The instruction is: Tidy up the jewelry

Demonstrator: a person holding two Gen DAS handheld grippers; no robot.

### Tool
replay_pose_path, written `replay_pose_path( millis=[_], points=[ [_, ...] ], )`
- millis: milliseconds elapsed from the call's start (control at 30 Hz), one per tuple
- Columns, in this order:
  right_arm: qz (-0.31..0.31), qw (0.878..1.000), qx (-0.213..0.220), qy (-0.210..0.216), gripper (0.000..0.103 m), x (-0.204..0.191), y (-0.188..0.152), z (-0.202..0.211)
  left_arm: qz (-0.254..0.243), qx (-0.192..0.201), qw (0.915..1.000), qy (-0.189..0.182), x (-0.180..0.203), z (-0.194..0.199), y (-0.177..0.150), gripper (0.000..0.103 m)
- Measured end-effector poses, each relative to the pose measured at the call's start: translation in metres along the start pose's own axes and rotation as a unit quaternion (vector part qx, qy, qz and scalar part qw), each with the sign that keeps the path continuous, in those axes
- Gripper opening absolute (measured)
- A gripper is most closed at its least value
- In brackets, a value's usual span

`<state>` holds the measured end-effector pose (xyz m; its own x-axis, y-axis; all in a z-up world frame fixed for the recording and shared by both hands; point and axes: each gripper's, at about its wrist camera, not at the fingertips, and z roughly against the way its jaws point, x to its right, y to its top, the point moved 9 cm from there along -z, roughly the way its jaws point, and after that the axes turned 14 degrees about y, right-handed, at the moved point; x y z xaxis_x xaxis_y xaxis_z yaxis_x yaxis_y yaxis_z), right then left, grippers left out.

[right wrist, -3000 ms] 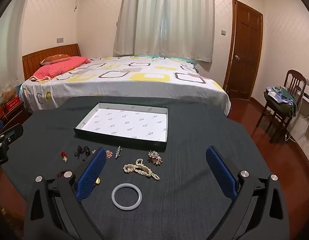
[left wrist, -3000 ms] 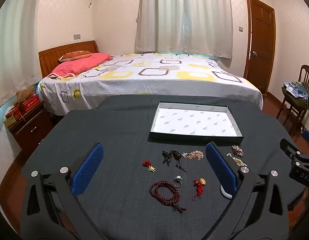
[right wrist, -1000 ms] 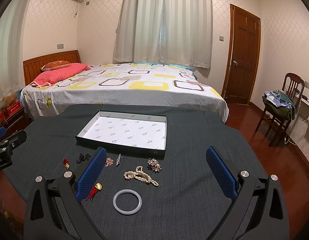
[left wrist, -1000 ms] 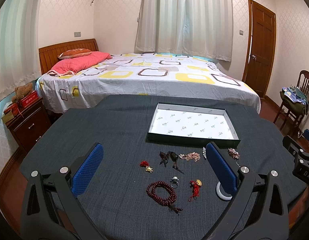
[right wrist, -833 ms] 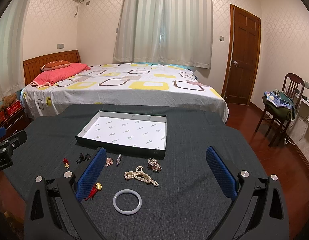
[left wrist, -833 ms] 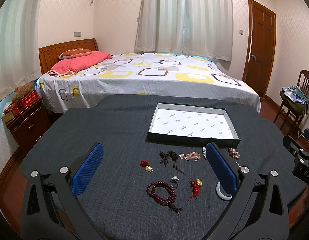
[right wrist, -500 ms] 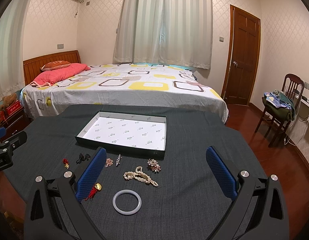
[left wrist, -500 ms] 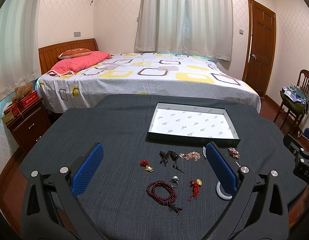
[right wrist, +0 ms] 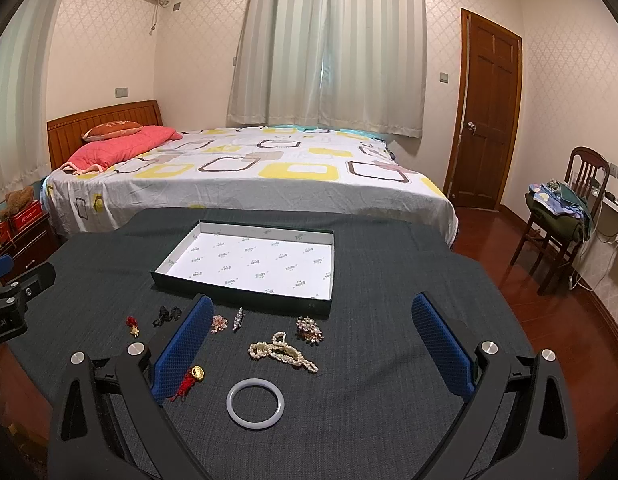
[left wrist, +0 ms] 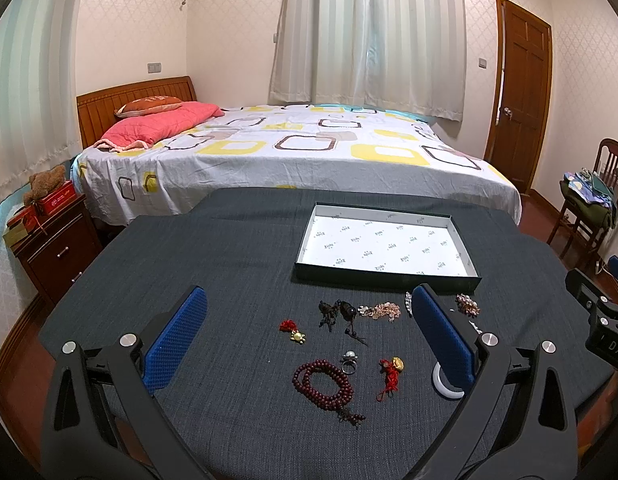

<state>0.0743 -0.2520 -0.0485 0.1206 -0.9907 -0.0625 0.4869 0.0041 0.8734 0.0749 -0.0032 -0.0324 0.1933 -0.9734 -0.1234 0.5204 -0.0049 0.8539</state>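
Note:
An empty box tray (left wrist: 385, 276) (right wrist: 245, 300) with a white patterned lining sits on the dark table. In front of it lie several pieces of jewelry. In the left wrist view: a dark red bead bracelet (left wrist: 323, 384), a ring (left wrist: 349, 362), a red tassel with gold charm (left wrist: 391, 372), a small red and gold charm (left wrist: 292, 330), a black ornament (left wrist: 339, 314), a pink bead cluster (left wrist: 381, 310). In the right wrist view: a white bangle (right wrist: 255, 403), a pearl necklace (right wrist: 281, 352), a brooch (right wrist: 309, 330). My left gripper (left wrist: 309, 336) and right gripper (right wrist: 309, 340) are open, empty, above the table.
The table (left wrist: 213, 264) is covered in dark grey cloth and ends close behind the tray. A bed (left wrist: 293, 152) stands beyond it. A nightstand (left wrist: 49, 244) is at the left, a chair with clothes (right wrist: 561, 208) at the right, a wooden door (right wrist: 489, 112) behind.
Both views have pulled back and risen slightly compared with 3 seconds ago. Over the last second nothing has visibly moved. Both grippers stay open.

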Motion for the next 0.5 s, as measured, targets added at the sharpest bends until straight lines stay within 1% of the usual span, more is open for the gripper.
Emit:
replay_pose_path(
  millis=[300, 433, 500],
  points=[
    [0.0, 1.0, -0.001, 0.001, 0.097, -0.002, -0.002, -0.001, 0.002, -0.001, 1.0, 0.0, 0.002, 0.0, -0.009, 0.1],
    [-0.004, 1.0, -0.011, 0.011, 0.097, -0.004, -0.015, -0.014, -0.003, -0.008, 1.0, -0.002, 0.005, -0.01, -0.021, 0.1],
    [-0.009, 1.0, -0.02, 0.021, 0.097, -0.005, -0.025, -0.024, -0.009, -0.017, 0.9998, 0.0, 0.007, -0.02, -0.031, 0.1]
  ],
)
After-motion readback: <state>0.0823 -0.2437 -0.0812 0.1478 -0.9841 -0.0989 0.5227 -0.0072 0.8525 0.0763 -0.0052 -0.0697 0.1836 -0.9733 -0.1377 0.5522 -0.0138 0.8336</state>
